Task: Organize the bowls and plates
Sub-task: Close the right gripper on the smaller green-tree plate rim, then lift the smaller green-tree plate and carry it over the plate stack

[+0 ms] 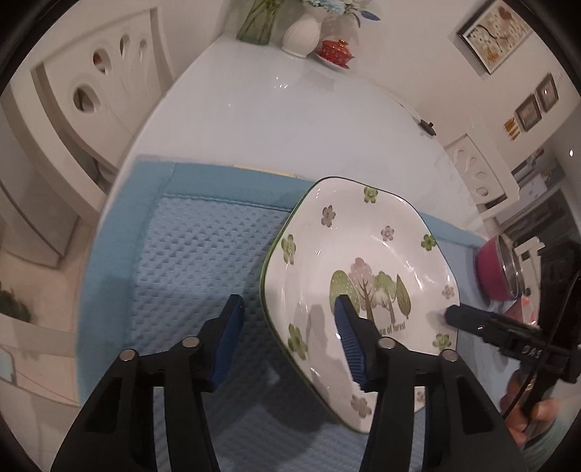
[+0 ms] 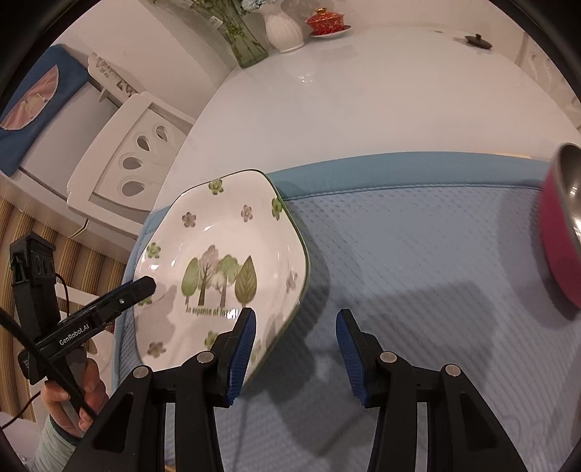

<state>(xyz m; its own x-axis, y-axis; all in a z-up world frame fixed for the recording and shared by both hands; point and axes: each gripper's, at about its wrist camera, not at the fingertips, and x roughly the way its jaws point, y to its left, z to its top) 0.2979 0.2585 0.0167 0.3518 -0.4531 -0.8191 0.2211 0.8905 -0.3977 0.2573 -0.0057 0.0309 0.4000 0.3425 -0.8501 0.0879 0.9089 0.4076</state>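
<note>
A white, angular plate (image 1: 363, 254) printed with trees and flowers lies on a blue waffle mat (image 1: 189, 254). My left gripper (image 1: 288, 319) is open astride the plate's left rim, one pad above the plate and the other above the mat. In the right wrist view, my right gripper (image 2: 296, 323) is open astride the right rim of the plate (image 2: 225, 247) in the same way. Neither gripper's pads press on the plate. A pink bowl (image 2: 559, 232) with a steel inside stands at the mat's (image 2: 435, 254) right side, apart from both grippers.
The mat lies on a glossy white table (image 1: 272, 119). At the table's far end stand a glass vase of flowers (image 2: 247, 40), a white vase (image 2: 285, 29) and a red lidded cup (image 2: 325, 20) on a saucer. A small black lid (image 2: 478, 39) lies far right. White chairs (image 2: 127, 152) flank the table.
</note>
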